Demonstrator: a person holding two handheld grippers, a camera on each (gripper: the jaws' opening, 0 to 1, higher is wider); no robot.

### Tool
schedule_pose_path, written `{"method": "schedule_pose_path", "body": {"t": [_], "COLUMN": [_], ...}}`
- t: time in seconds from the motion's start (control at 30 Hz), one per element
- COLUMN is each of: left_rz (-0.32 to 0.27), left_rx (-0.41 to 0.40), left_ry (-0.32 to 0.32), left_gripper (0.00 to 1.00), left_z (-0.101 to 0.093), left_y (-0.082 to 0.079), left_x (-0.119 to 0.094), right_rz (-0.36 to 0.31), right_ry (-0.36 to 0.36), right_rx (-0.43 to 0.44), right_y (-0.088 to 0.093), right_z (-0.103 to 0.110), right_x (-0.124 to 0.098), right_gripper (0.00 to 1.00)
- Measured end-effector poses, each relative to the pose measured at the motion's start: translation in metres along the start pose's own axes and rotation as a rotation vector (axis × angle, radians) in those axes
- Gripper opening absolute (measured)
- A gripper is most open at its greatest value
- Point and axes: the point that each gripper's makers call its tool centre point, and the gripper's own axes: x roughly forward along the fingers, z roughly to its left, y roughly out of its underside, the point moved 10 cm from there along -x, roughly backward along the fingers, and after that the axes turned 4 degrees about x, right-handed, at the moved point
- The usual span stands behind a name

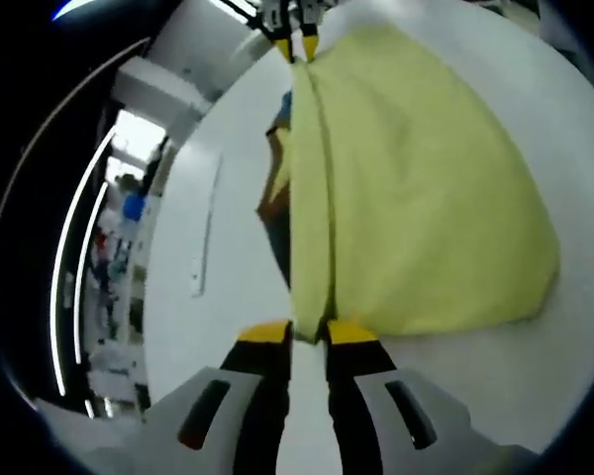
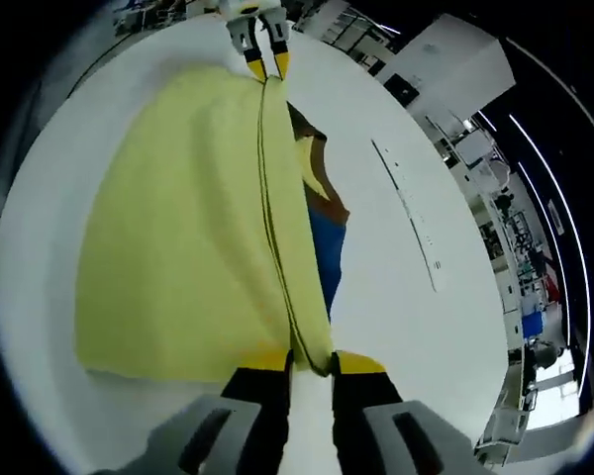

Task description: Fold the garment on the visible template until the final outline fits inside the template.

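Left gripper view: yellow garment [image 1: 416, 188] lies on the white table [image 1: 228, 257], its folded edge running 12 to 6 o'clock. The left gripper [image 1: 309, 334] at 6 is clamped on the near corner; the right gripper [image 1: 297, 45] at 12 pinches the far corner.

Right gripper view: garment [image 2: 188, 247] smooth, pale yellow, fold 12 to 6, spreading toward 9. A blue-orange template [image 2: 322, 237] peeks out beneath at 3.
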Motion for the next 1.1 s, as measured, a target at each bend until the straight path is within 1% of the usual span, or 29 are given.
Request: {"method": "schedule_pose_path", "body": {"t": [0.03, 0.07, 0.1, 0.17, 0.2, 0.23, 0.3, 0.4, 0.43, 0.47, 0.5, 0.53, 0.63, 0.67, 0.7, 0.73, 0.8, 0.83, 0.9, 0.97, 1.1], "left_rz": [-0.002, -0.005, -0.006, -0.007, -0.008, -0.013, -0.021, -0.044, -0.054, -0.062, -0.071, -0.082, -0.096, -0.101, -0.099, -0.092, -0.088, -0.080, -0.060, -0.050, -0.047], "left_rx": [-0.005, -0.019, -0.056, -0.083, -0.146, -0.184, -0.233, -0.363, -0.395, -0.468, -0.506, -0.581, -0.768, -0.844, -0.889, -0.935, -0.982, -1.012, -1.031, -1.029, -1.073], "left_ry": [0.003, 0.003, 0.000, -0.005, -0.007, -0.007, -0.012, -0.018, -0.023, -0.025, -0.032, -0.033, -0.034, -0.033, -0.029, -0.026, -0.020, -0.008, 0.006, 0.011, 0.011], "left_gripper": [0.01, 0.00, 0.00, 0.00, 0.00, 0.00, 0.00, 0.00, 0.00, 0.00, 0.00, 0.00, 0.00, 0.00, 0.00, 0.00, 0.00, 0.00, 0.00, 0.00, 0.00], "left_z": [0.000, 0.001, 0.002, 0.005, 0.006, 0.007, 0.010, 0.016, 0.018, 0.020, 0.022, 0.024, 0.028, 0.028, 0.029, 0.028, 0.028, 0.027, 0.024, 0.022, 0.024], "left_y": [0.000, 0.000, 0.000, 0.001, 0.002, 0.002, 0.004, 0.006, 0.007, 0.009, 0.010, 0.010, 0.013, 0.015, 0.016, 0.018, 0.020, 0.020, 0.021, 0.020, 0.022], "left_x": [-0.001, -0.001, -0.002, -0.003, -0.003, -0.003, -0.003, -0.003, -0.003, -0.003, -0.003, -0.005, -0.003, -0.001, 0.000, 0.002, 0.006, 0.009, 0.014, 0.017, 0.019], "right_rz": [0.004, -0.003, -0.004, -0.018, -0.022, -0.025, -0.031, -0.060, -0.076, -0.082, -0.090, -0.097, -0.108, -0.104, -0.100, -0.081, -0.073, -0.070, -0.057, -0.041, -0.026], "right_ry": [0.009, 0.015, 0.019, 0.024, 0.031, 0.036, 0.046, 0.060, 0.070, 0.069, 0.071, 0.070, 0.066, 0.058, 0.061, 0.047, 0.039, 0.036, 0.035, 0.029, 0.017], "right_rx": [-0.024, -0.022, -0.010, 0.050, 0.053, 0.063, 0.086, 0.181, 0.205, 0.227, 0.259, 0.317, 0.425, 0.462, 0.479, 0.524, 0.555, 0.567, 0.569, 0.576, 0.588], "right_y": [0.000, -0.001, -0.001, -0.002, -0.002, -0.003, -0.003, -0.006, -0.008, -0.009, -0.009, -0.009, -0.008, -0.007, -0.006, -0.004, -0.002, -0.002, -0.002, -0.002, 0.000], "right_z": [-0.001, -0.001, -0.002, -0.004, -0.007, -0.008, -0.011, -0.018, -0.022, -0.024, -0.027, -0.030, -0.037, -0.038, -0.039, -0.040, -0.040, -0.040, -0.038, -0.035, -0.034], "right_x": [-0.001, -0.002, -0.002, -0.004, -0.005, -0.006, -0.008, -0.011, -0.013, -0.013, -0.013, -0.013, -0.009, -0.006, -0.004, 0.002, 0.009, 0.012, 0.018, 0.022, 0.027], "right_gripper": [0.00, 0.00, 0.00, 0.00, 0.00, 0.00, 0.00, 0.00, 0.00, 0.00, 0.00, 0.00, 0.00, 0.00, 0.00, 0.00, 0.00, 0.00, 0.00, 0.00, 0.00]}}
